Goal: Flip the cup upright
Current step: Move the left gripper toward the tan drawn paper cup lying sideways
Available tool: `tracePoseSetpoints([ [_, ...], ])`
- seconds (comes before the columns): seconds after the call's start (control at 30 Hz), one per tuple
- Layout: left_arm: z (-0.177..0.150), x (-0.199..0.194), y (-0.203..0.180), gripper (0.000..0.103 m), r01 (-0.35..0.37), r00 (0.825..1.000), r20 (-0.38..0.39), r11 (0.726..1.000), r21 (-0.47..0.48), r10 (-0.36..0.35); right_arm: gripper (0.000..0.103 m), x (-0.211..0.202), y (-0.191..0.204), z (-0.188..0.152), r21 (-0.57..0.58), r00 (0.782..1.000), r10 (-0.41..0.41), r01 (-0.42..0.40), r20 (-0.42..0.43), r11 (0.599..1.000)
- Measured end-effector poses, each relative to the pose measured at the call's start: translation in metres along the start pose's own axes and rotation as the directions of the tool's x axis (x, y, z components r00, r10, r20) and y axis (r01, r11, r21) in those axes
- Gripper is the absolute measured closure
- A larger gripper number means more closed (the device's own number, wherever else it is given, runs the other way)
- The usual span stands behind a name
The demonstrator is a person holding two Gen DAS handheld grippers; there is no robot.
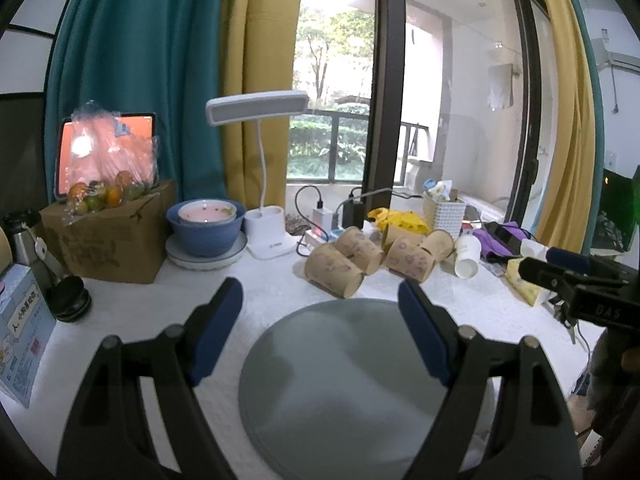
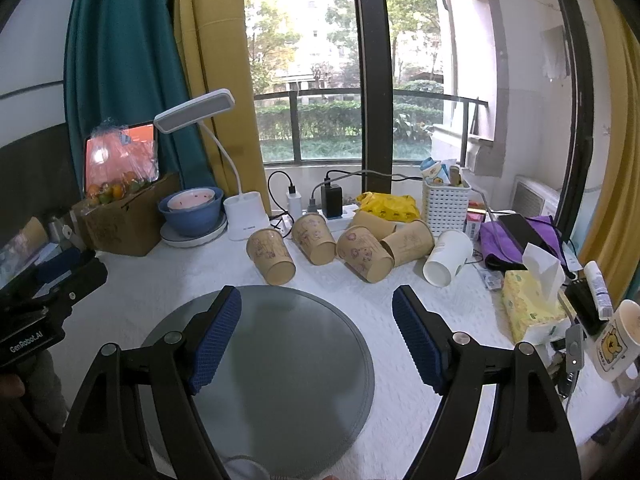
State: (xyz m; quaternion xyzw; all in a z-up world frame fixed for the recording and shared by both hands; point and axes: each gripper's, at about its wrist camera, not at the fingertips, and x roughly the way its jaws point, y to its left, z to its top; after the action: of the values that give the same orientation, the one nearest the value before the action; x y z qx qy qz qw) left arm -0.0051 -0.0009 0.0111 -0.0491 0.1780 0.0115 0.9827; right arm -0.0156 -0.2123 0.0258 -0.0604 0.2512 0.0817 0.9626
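Note:
Several brown paper cups lie on their sides in a row behind a round grey mat (image 2: 272,360), among them the leftmost brown cup (image 2: 270,256) and a white paper cup (image 2: 448,258) at the right end. The same leftmost brown cup (image 1: 334,270), white cup (image 1: 467,256) and mat (image 1: 344,384) show in the left wrist view. My left gripper (image 1: 320,292) is open and empty above the mat. My right gripper (image 2: 317,298) is open and empty above the mat, short of the cups.
At the back stand a white desk lamp (image 2: 244,216), a blue bowl (image 2: 190,214) on a plate, a cardboard box of fruit (image 2: 124,216), chargers and a white basket (image 2: 446,206). A tissue pack (image 2: 528,304) and a bear mug (image 2: 618,342) sit at right.

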Motion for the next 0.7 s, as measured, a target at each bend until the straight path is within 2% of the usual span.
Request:
tracePoseSetpoints([
  [0.33,0.008,0.031,-0.004,0.022,0.007,0.999,-0.054,1.000,0.016,-0.006,0.022,0.035,-0.014,0.010,0.026,0.999,0.002,-0.001,-0.048,1.000],
  [0.47,0.012,0.060,-0.009,0.022,0.011,0.992,-0.126,0.999,0.030,-0.007,0.022,0.066,-0.029,0.014,0.063,0.993,0.009,-0.002,-0.115,0.998],
  [0.7,0.022,0.121,-0.025,0.022,0.018,0.970,-0.242,0.998,0.065,-0.002,0.022,0.117,-0.064,0.015,0.122,0.982,0.006,0.017,-0.190,0.992],
])
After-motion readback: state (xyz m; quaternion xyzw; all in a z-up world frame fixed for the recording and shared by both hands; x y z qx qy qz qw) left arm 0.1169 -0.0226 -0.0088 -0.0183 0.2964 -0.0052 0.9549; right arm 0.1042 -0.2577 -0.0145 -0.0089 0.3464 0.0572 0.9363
